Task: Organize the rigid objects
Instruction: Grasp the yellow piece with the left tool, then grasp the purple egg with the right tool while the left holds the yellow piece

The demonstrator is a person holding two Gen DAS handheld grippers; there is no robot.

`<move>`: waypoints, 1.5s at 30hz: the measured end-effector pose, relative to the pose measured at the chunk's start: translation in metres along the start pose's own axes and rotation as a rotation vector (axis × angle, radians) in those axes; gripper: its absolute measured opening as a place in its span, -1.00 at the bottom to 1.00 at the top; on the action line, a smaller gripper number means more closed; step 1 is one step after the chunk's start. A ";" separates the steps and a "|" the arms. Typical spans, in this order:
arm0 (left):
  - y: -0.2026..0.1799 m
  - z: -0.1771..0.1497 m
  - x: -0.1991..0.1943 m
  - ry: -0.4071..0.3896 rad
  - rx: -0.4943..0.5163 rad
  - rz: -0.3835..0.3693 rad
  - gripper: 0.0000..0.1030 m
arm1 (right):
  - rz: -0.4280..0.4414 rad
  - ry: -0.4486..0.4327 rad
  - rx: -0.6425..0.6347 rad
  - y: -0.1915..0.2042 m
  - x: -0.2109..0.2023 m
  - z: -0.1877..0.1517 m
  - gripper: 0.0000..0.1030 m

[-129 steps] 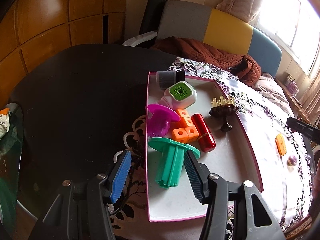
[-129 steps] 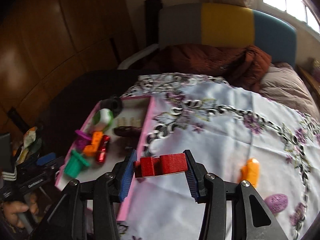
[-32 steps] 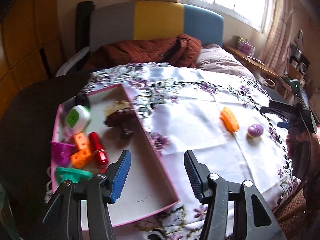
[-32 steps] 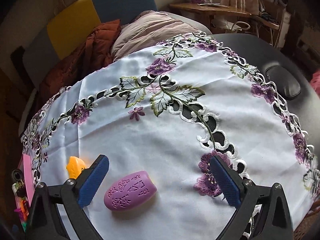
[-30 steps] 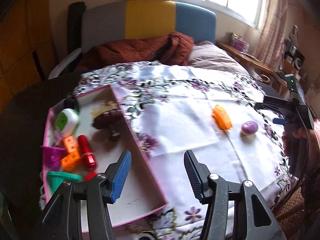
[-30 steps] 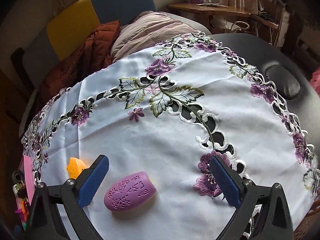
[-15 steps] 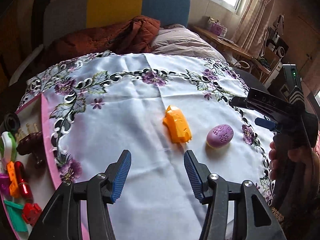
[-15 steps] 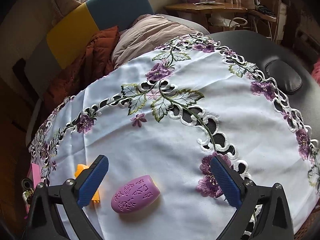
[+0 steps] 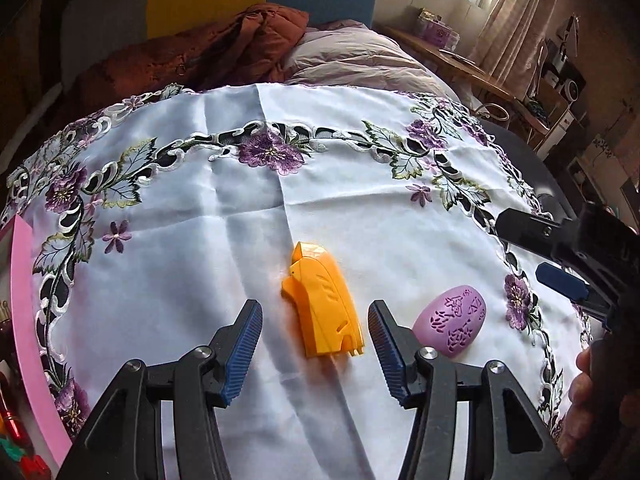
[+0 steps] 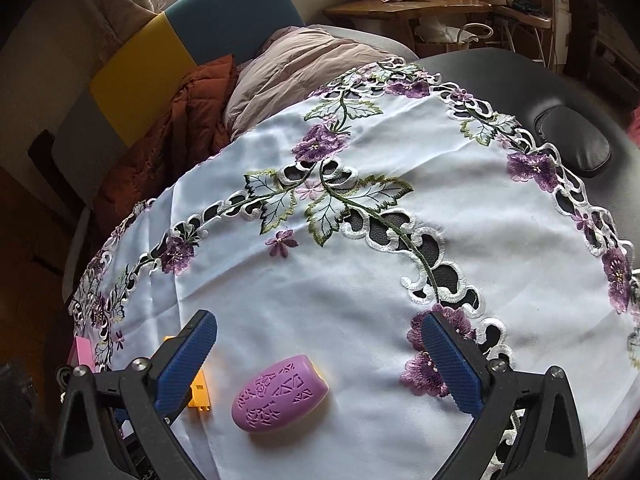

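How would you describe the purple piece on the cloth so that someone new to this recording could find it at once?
Start at the white tablecloth with the purple embroidered flowers. Two loose pieces lie on its near part, side by side: an orange plastic piece and, to its right in the left wrist view, the purple piece. It is the rounded, egg-like one, lilac, with small cut-out patterns on top; its neighbour is angular.

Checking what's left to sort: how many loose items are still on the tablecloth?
2. The orange piece lies between the left tool's open fingers; the purple egg-shaped piece lies just right of it. None seems hidden.
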State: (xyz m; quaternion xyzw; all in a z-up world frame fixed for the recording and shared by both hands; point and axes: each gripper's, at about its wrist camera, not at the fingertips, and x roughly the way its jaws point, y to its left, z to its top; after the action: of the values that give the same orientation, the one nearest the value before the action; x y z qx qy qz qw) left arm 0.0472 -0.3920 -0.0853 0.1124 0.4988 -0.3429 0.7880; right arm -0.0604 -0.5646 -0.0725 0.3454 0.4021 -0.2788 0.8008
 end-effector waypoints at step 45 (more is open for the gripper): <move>0.044 -0.080 -0.032 -0.097 0.064 0.044 -0.48 | -0.052 0.201 -0.519 0.069 0.043 -0.048 0.77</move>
State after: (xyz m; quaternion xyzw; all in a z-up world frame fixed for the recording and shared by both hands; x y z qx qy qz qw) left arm 0.0105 -0.3042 -0.1029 0.1317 0.4461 -0.3465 0.8146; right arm -0.0097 -0.4927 -0.1067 0.1445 0.5461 -0.1513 0.8112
